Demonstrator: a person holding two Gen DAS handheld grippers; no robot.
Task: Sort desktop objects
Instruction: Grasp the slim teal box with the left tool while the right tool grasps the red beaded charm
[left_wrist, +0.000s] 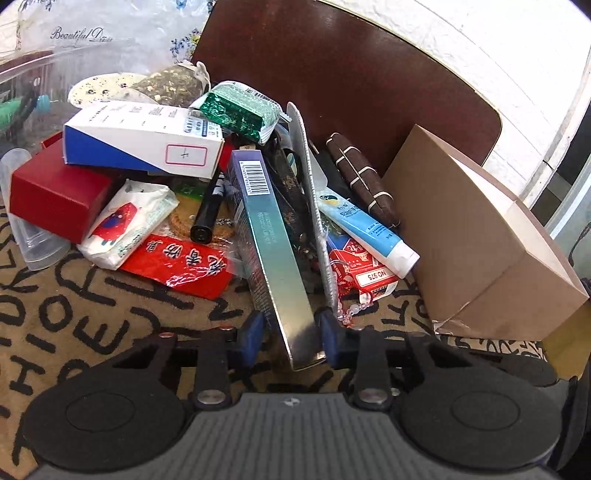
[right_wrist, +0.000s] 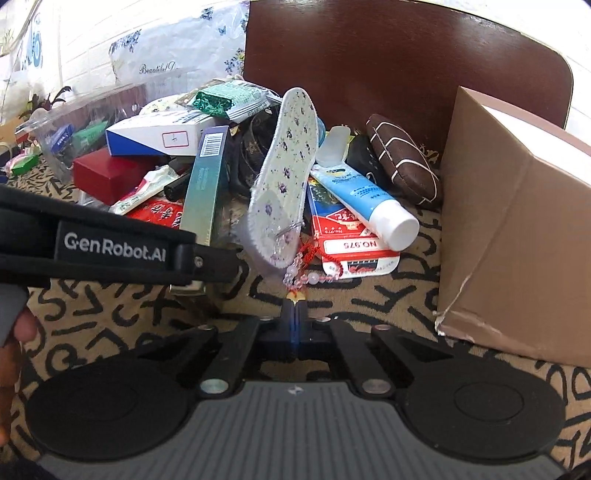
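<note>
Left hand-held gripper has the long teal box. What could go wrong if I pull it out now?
The long teal box in the left hand-held gripper is wedged in the pile: the black marker resting against it may roll. The upright insole leaning beside it could topple onto the blue tube. The bead string might snag.

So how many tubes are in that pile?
1: a blue and white tube lying on the red tin, beside the floral insole. More may be buried underneath.

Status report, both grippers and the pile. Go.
Left gripper shut on long teal box, near end. Right gripper shut, empty, just short of bead charm. Floral insole leans beside the box; brown carton on the right.
</note>
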